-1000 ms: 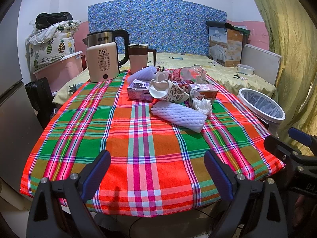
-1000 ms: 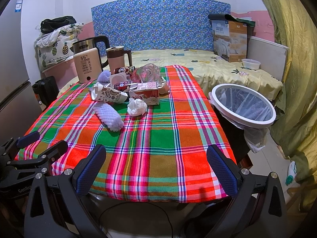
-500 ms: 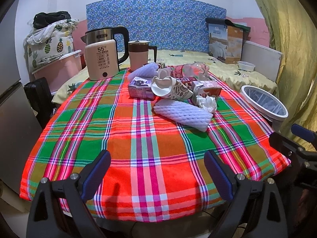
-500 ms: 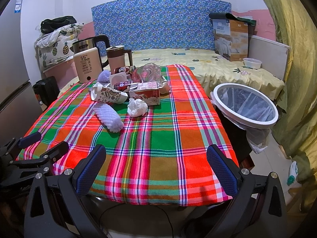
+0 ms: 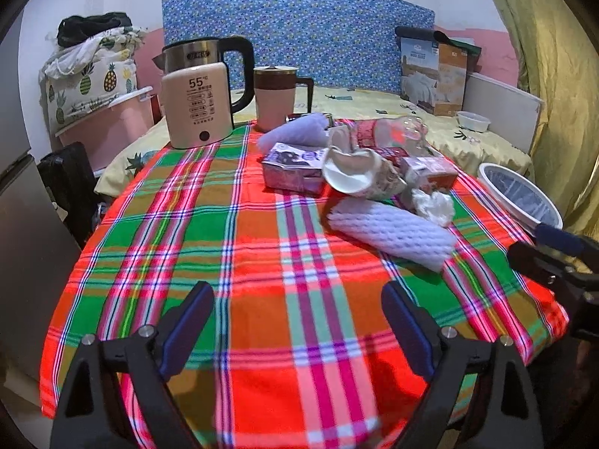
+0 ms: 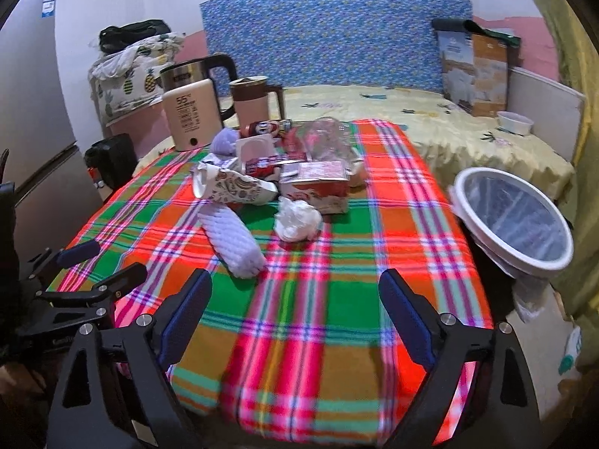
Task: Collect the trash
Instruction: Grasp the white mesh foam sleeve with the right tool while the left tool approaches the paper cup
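We observed the table [image 6: 299, 336], covered in a bright plaid cloth, with the trash gathered in one cluster toward its far centre. The white-rimmed bin [image 6: 513, 220] stood off the table's right edge, lined with a bag and open at the top.

The nearest piece of trash was the white foam sleeve [image 6: 232, 243]. Its long axis ran diagonally, from far left to near right in the right wrist view. Just to its right lay the crumpled tissue [image 6: 297, 219], and behind both lay the flattened paper cup [image 6: 234, 187] and the red carton [image 6: 318, 185].

The right gripper [image 6: 295, 314] hung over the near part of the cloth, and we judged it the better placed: the sleeve's near end lay just ahead of its left finger, and the bin was on its side. The left gripper [image 5: 297, 321] saw the sleeve farther off, ahead and to its right [image 5: 389, 234].

Both sets of jaws had just been closing slightly but stood wide apart, with nothing between them. We judged that a grip across the sleeve's short axis would require a wrist roll.
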A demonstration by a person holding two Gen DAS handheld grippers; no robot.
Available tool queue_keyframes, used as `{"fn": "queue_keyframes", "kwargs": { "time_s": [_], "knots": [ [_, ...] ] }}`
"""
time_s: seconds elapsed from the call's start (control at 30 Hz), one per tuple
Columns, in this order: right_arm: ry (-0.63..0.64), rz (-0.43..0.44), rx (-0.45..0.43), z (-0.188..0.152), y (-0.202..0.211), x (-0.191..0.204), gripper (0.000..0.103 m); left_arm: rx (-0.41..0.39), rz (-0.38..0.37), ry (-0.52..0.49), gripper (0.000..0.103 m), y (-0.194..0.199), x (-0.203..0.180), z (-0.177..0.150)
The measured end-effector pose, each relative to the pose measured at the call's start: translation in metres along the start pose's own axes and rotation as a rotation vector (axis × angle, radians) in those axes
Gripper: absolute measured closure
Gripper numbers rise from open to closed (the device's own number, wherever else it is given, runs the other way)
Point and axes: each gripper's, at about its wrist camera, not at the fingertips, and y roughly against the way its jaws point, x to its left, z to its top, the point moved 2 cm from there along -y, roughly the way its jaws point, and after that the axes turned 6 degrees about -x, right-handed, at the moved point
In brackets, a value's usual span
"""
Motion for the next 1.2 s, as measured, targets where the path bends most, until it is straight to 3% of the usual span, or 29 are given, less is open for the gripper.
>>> {"fn": "queue_keyframes", "kwargs": {
  "time_s": [0.07,0.5,0.57,0.77,1.2],
  "knots": [
    [0.005,0.026,0.018,0.002,-0.010,0.004,0.025,0.008,-0.009,0.014,0.015,-0.005,0.007,0.003],
    [0.045,0.119,0.113,0.005,-0.056,0.023,0.048,0.015,-0.149,0.123,0.021,-0.022,0.036,0.020],
    [0.055,0.117,0.131,0.003,-0.060,0.024,0.065,0.011,-0.180,0.133,0.024,-0.023,0.036,0.024],
    [0.060,0.130,0.136,-0.001,-0.052,0.023,0.086,-0.005,-0.238,0.149,0.025,-0.027,0.028,0.036],
    [-0.038,0.096,0.111,-0.012,-0.012,-0.010,0.087,0.030,-0.308,0.092,0.021,-0.061,-0.018,0.059]
  ]
}}
